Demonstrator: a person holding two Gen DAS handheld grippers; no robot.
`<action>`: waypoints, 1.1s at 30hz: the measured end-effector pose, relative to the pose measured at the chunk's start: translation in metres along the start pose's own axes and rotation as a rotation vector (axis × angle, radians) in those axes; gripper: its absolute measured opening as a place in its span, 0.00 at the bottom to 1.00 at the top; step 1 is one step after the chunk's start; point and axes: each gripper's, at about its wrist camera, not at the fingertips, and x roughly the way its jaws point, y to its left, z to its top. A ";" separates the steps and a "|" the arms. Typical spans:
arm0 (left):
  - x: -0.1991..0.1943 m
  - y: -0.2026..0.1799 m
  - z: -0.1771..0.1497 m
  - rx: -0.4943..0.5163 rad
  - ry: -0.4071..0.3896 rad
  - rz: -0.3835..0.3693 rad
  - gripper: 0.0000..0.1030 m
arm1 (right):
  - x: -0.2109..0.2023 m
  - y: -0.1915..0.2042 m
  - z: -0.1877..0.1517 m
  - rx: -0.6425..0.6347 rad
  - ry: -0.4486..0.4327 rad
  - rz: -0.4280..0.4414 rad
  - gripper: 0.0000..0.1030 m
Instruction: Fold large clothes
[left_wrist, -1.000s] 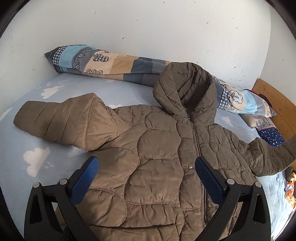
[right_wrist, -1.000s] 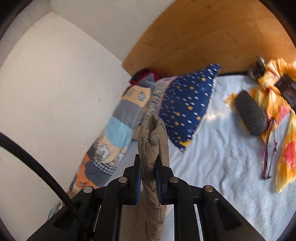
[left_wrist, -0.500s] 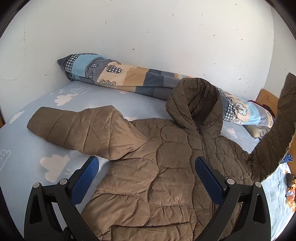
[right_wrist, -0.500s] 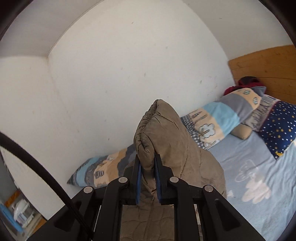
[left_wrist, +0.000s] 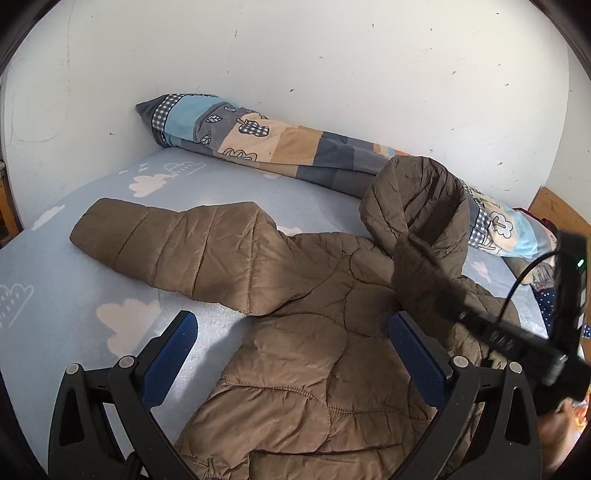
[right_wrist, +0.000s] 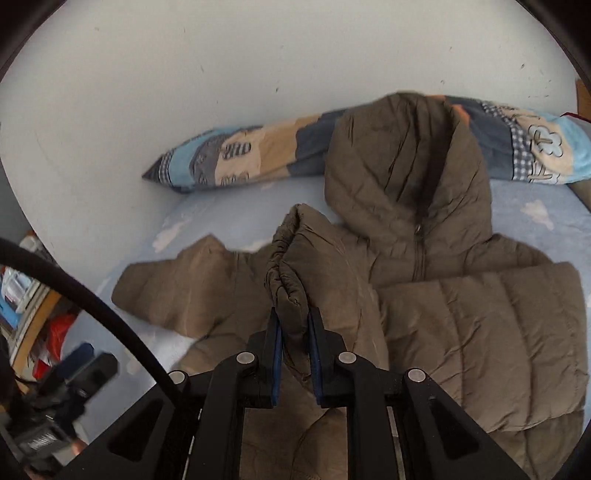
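A bed (left_wrist: 44, 280) with a cloud-print sheet carries a brown puffer jacket (left_wrist: 314, 350), front up, hood toward a rolled patchwork quilt (left_wrist: 280, 147) at the wall. The right gripper (right_wrist: 295, 332) is clamped on one sleeve cuff (right_wrist: 288, 277), lifted over the jacket's chest. The left gripper (left_wrist: 295, 354) hovers spread wide, empty, above the hem.

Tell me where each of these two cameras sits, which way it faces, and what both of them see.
Left wrist: rides the left gripper, angled down over the brown jacket on the bed; its blue fingers stand open, and the right gripper crosses in from the right.
Right wrist: rides the right gripper, angled down at the hood; its fingers clamp the sleeve cuff.
Shared: jacket, hood, patchwork quilt roll, white wall.
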 end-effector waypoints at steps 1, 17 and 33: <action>0.001 0.001 0.000 -0.008 0.007 -0.003 1.00 | 0.012 -0.001 -0.009 -0.016 0.026 -0.018 0.13; 0.005 0.002 0.002 -0.032 0.025 -0.009 1.00 | -0.019 -0.044 -0.002 0.121 0.000 0.110 0.44; 0.018 -0.006 -0.003 -0.003 0.072 -0.008 1.00 | -0.012 -0.218 -0.047 0.482 0.210 -0.385 0.59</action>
